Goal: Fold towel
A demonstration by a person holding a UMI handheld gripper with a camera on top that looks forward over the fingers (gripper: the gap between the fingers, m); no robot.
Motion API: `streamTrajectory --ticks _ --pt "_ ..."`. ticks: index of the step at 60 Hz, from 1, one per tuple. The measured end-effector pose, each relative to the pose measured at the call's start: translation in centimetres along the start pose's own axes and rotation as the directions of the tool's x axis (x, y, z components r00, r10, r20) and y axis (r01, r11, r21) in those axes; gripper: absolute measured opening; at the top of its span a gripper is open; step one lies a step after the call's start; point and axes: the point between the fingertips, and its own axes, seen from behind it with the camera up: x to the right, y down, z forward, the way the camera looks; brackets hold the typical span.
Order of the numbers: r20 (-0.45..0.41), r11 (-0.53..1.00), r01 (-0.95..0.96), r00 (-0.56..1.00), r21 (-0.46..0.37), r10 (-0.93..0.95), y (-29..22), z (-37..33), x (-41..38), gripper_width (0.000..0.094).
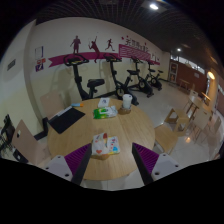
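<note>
Ahead of my claw's fingers stands a round wooden table (100, 135). On its near part lies a flat printed packet (106, 146), pink and white; toward its far side rest a green packet (104, 113), a small white box (104, 102) and an upright white container (127, 100). A dark mat (66, 120) lies at the table's left edge, overhanging it.

No readable text in this view.
The pink banner (110, 46) on the far wall, well beyond the fingers, shows athlete figures and some lettering too small to read; packages on the round table (100, 128) ahead carry unreadable print.
</note>
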Motion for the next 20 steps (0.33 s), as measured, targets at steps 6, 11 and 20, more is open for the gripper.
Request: streamTrajectory --ticks 6,11,20 --pt "0.001 1.000 0.021 1.000 -0.005 -0.021 0.25 -0.11 -0.14 0.0862" --pt "0.012 1.000 0.022 1.000 -0.007 -0.022 0.06 -0.17 -0.28 0.0858" --pt "-0.004 1.000 0.029 1.000 -0.005 -0.029 -0.05 0.22 0.09 0.0861"
